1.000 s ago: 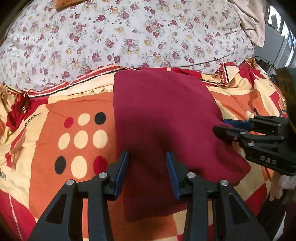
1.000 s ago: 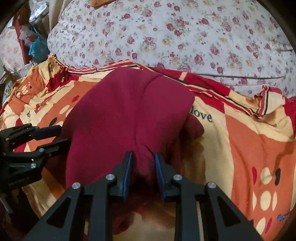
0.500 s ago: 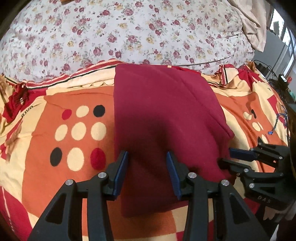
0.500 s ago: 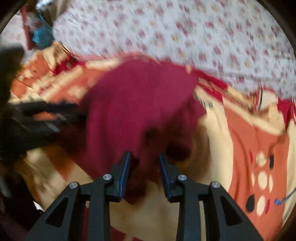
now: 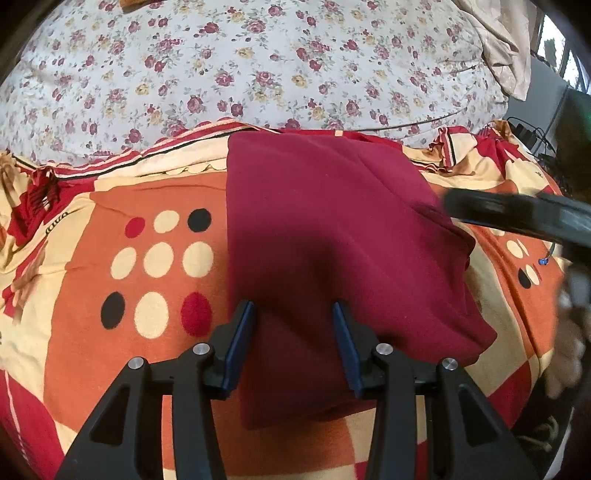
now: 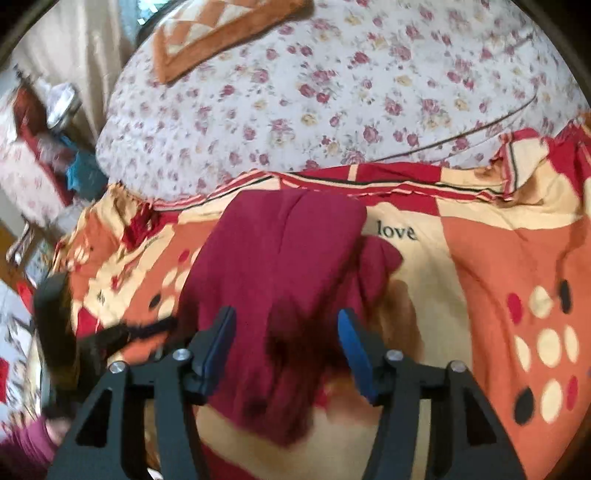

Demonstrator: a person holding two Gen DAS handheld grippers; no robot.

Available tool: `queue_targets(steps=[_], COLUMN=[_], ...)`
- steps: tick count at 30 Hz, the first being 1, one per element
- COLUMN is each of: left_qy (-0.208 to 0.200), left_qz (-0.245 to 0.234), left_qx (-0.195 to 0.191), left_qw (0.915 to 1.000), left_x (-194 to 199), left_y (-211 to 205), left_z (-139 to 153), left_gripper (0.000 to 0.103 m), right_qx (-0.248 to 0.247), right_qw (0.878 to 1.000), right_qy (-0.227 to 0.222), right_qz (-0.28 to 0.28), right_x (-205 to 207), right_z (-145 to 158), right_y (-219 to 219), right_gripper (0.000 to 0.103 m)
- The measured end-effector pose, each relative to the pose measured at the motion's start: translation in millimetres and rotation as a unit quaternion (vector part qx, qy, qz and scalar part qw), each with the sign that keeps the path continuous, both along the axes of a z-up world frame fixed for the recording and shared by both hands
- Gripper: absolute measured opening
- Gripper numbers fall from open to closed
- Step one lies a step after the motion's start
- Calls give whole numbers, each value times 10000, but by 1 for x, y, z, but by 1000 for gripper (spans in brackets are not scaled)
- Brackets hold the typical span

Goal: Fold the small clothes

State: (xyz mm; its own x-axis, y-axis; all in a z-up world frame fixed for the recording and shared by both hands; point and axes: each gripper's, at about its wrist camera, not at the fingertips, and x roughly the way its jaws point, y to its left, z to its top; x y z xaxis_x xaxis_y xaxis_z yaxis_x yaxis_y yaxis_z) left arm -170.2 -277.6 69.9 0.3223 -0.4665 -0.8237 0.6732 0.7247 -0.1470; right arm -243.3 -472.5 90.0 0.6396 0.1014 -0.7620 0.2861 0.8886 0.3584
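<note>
The dark red folded knit garment [image 5: 332, 266] lies flat on the orange, cream and red patterned bed blanket [image 5: 110, 266], near its far edge by the floral quilt [image 5: 258, 66], while the left gripper [image 5: 293, 347] and right gripper [image 6: 286, 347] hover above it, fingers apart, gripping nothing.

Your folded garment [image 5: 332, 258] lies on the blanket [image 5: 129, 369], mid-bed; quilt [image 5: 258, 66] piled at far side, w/ cushion [image 6: 221, 33] on top.
</note>
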Motion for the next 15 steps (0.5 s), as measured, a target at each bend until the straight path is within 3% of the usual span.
queue_targets(steps=[1, 4, 8, 10, 13, 15], left_qy=[3, 32, 109, 179, 335, 497], left_qz=[-5, -33, -74, -53, -46, -28], left_qx=[-1, 2, -131, -196, -380, -623], left_qw=[10000, 10000, 9998, 9996, 9987, 9968], left_x=[0, 0, 1, 3, 8, 16], left_y=[0, 1, 4, 3, 7, 13], left_z=[0, 1, -2, -3, 3, 9], left_gripper=[22, 22, 25, 25, 25, 27], right_qx=[58, 96, -348, -555, -87, 12], right_qw=[10000, 9999, 9994, 9983, 9998, 9996], right_qy=[54, 122, -64, 136, -1, -211], right_qz=[-28, -39, -40, -129, -170, -198], right_x=[10, 29, 14, 9, 2, -3], right_z=[-7, -25, -20, -30, -38, -28], right_y=[-4, -7, -5, -9, -18, -23], right_gripper=[58, 13, 11, 10, 11, 23])
